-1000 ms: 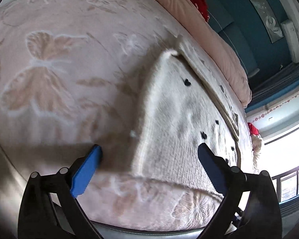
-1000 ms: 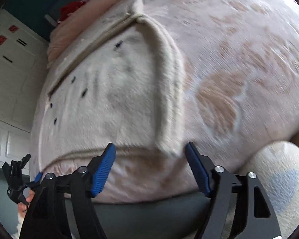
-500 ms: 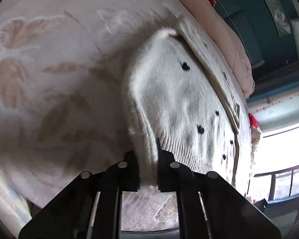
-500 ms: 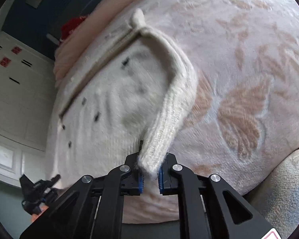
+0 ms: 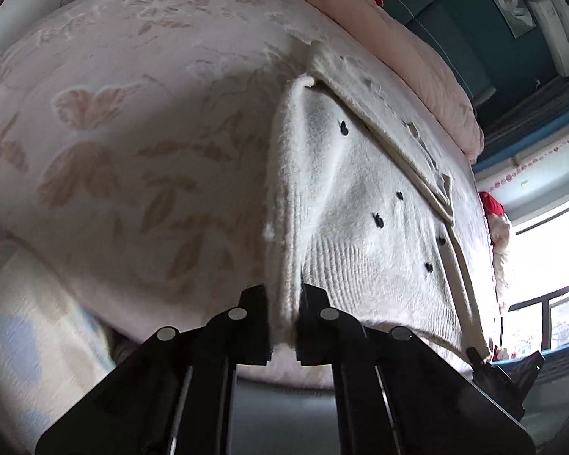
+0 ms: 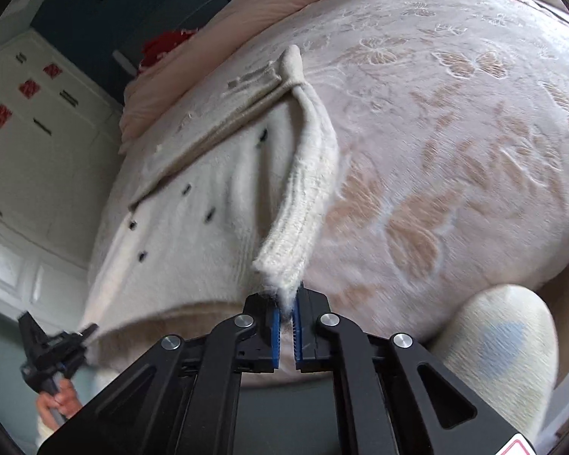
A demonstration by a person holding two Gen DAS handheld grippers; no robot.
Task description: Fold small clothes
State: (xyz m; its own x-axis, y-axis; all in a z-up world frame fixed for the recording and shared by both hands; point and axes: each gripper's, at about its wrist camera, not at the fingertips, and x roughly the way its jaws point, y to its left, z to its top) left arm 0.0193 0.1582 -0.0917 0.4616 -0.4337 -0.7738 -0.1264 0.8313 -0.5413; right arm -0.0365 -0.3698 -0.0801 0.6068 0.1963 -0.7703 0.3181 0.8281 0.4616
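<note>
1. Two grippers each pinch a near corner of one small white knitted sweater [image 5: 360,204], which lies spread on a pink bedspread [image 5: 132,121] patterned with butterflies and leaves.
2. Left wrist view: a pale cushion [image 5: 22,326] with a blue patch sits at the lower left edge, beside the bed.
3. Further right, the left gripper [image 5: 284,326] is clamped on the sweater's ribbed hem corner, its black jaws pressed together on the folded edge. That edge rises off the bedspread as a taut ridge running away from the jaws.
4. Right of the ridge, the sweater's body shows small black marks and a beige folded band [image 5: 390,129] along its far side.
5. Right wrist view: at the lower left, a hand [image 6: 57,404] holds the other tool by its handle at the sweater's far corner.
6. In the middle, the right gripper [image 6: 286,326] has closed its blue pads [image 6: 275,331] on the fuzzy tip of the hem, lifted as a narrow strip.
7. Bare bedspread lies to the right, with the same cushion at the lower right corner.
</note>
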